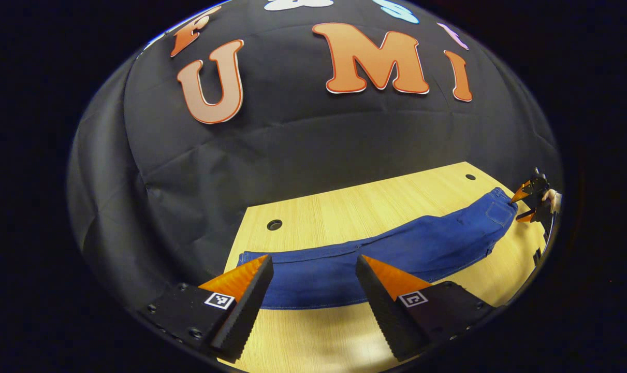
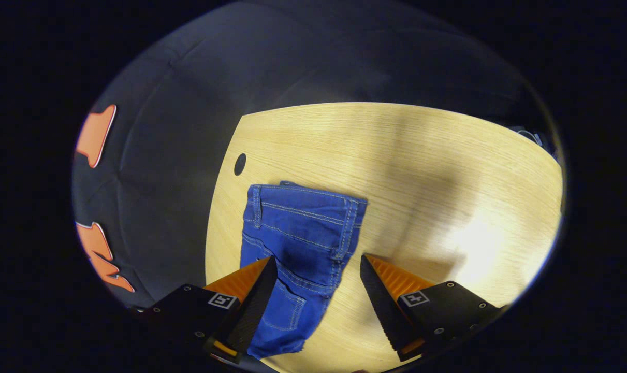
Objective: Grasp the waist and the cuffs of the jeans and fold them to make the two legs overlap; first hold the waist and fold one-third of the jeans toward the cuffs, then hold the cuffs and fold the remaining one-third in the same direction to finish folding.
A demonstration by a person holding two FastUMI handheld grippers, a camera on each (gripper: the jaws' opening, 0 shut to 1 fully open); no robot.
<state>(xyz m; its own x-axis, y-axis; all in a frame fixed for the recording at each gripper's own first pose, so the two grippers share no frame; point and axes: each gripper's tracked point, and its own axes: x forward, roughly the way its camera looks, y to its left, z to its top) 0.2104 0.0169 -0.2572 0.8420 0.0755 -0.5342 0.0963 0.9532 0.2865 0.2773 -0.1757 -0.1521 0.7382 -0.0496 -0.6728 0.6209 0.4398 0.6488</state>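
The blue jeans point(image 1: 396, 248) lie flat as one long strip across the wooden table point(image 1: 370, 207), cuffs at the left and waist at the right. My left gripper point(image 1: 313, 269) hovers open just above the cuff end, a finger on either side of the strip. In the right gripper view the waistband and a back pocket of the jeans point(image 2: 297, 228) lie under my right gripper point(image 2: 318, 269), which is open and holds nothing. The left gripper view also shows the right gripper point(image 1: 528, 203) by the waist, held by a hand point(image 1: 551, 199).
The table has round cable holes point(image 1: 274, 224) point(image 1: 470, 176) point(image 2: 239, 164) near its back edge. Black cloth walls close the booth behind and to the left. Bare wood point(image 2: 422, 155) spreads out beyond the waist.
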